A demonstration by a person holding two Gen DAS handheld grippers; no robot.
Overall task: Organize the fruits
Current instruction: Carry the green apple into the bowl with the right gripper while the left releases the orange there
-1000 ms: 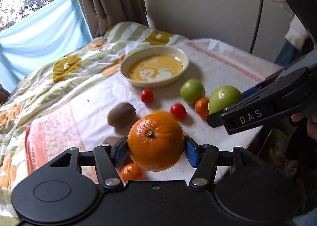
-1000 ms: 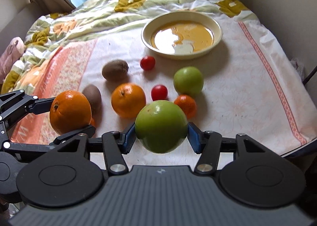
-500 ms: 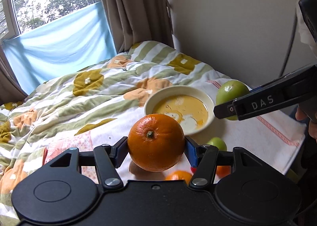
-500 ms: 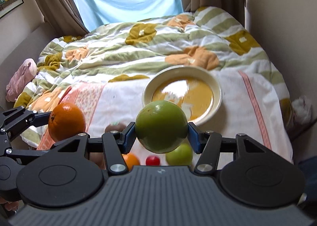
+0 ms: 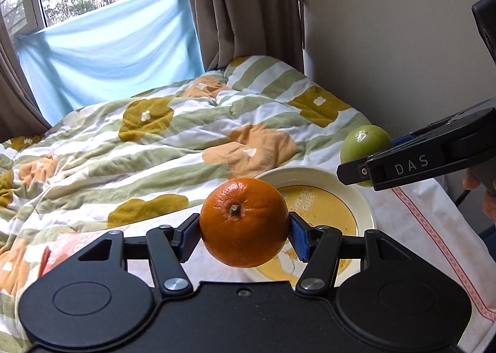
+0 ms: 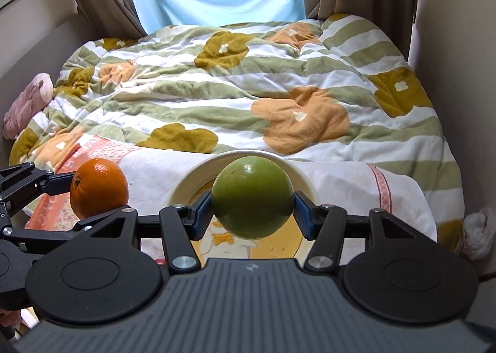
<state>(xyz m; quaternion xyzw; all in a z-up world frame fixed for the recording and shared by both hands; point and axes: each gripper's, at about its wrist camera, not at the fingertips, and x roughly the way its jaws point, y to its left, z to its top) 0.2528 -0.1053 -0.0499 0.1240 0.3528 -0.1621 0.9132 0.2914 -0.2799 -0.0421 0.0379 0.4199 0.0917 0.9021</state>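
My left gripper is shut on a large orange and holds it in the air just left of the cream bowl. My right gripper is shut on a large green citrus fruit and holds it over the bowl's far half. The orange and left gripper show at the left of the right wrist view. The green fruit and the right gripper show at the right of the left wrist view. The other fruits are hidden below the grippers.
The bowl sits on a white cloth with a pink border, on a bed. A flowered green-striped quilt covers the bed beyond. A wall runs along the right, curtains and a window behind.
Both grippers have risen and moved forward with their fruits, from above the loose fruits to the bowl. The loose fruits have dropped out of sight.
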